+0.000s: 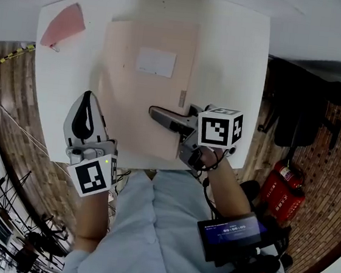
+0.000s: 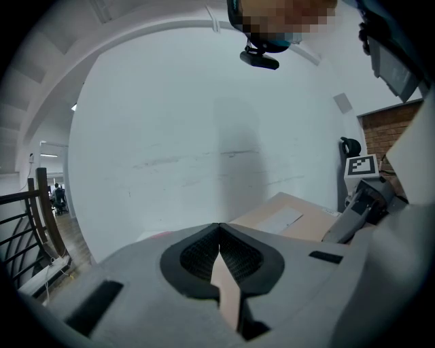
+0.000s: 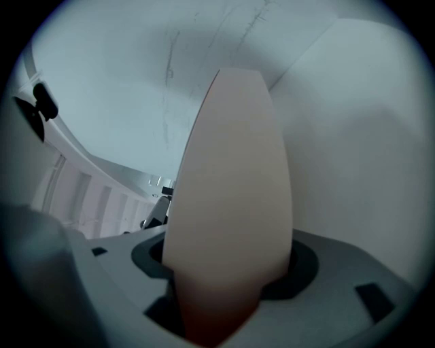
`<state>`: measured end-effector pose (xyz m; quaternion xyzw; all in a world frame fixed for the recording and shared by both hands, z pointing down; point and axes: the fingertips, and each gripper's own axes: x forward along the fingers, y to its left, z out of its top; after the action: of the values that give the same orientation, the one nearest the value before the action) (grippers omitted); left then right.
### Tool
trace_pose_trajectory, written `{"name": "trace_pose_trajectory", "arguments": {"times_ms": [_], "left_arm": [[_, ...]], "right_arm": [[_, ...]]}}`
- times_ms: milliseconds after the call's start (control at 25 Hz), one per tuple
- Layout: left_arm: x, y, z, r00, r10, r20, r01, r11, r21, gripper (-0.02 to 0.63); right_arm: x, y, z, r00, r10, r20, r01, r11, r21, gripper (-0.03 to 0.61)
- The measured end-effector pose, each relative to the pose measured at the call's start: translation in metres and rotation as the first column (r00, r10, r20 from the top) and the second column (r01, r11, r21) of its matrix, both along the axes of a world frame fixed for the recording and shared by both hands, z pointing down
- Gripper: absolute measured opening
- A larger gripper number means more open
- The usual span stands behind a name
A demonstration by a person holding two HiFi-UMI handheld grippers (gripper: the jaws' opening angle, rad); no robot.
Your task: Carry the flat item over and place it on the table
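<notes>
Head view: the flat item (image 1: 145, 93), a pale tan card envelope with a white label (image 1: 156, 62), lies on the white table (image 1: 240, 61), across its middle and reaching almost to its near edge. The right gripper (image 1: 158, 114) reaches in over the table's near side, one jaw lying on top of the envelope's near right part. The left gripper (image 1: 88, 96) sits over the table's near left corner, beside the envelope. A pink sheet (image 1: 64, 26) lies at the table's far left corner.

Left gripper view: the jaws are pressed together, tips meeting. A thin tan sliver shows in the slit behind the tips; what it is cannot be told. The envelope lies on the table off to the right, with the right gripper's marker cube (image 2: 361, 167) beyond it.

Right gripper view: the envelope fills the space between the jaws, which pinch it, with no gap showing at either pad. The table's white top rises along the right.
</notes>
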<state>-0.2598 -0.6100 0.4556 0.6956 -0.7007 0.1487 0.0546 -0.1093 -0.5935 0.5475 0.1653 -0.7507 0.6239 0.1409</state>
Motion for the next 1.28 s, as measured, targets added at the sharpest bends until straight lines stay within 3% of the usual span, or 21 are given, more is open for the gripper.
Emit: {"name": "trace_pose_trajectory", "arguments": {"times_ms": [440,840,1000,1280], "left_arm": [[0.007,-0.004,0.002,1.0,0.014,0.001,-0.014,1.0,-0.01,0.009],[0.019,-0.003,-0.008,0.999,0.034,0.015,-0.034,0.999,0.003,0.009],[0.025,0.003,-0.012,0.999,0.041,0.015,-0.041,0.999,0.01,0.009],[0.032,0.021,-0.021,0.999,0.049,0.018,-0.05,0.998,0.029,0.009]], "right_arm": [[0.006,-0.005,0.017,0.996,0.001,-0.09,0.0,1.0,0.017,0.373],[0.03,-0.016,0.031,0.952,0.049,-0.303,0.005,0.984,0.175,0.466],[0.042,-0.015,0.037,0.915,0.072,-0.397,0.034,0.967,0.254,0.505],[0.047,-0.004,0.026,0.907,0.106,-0.409,0.039,0.943,0.331,0.505]]}}
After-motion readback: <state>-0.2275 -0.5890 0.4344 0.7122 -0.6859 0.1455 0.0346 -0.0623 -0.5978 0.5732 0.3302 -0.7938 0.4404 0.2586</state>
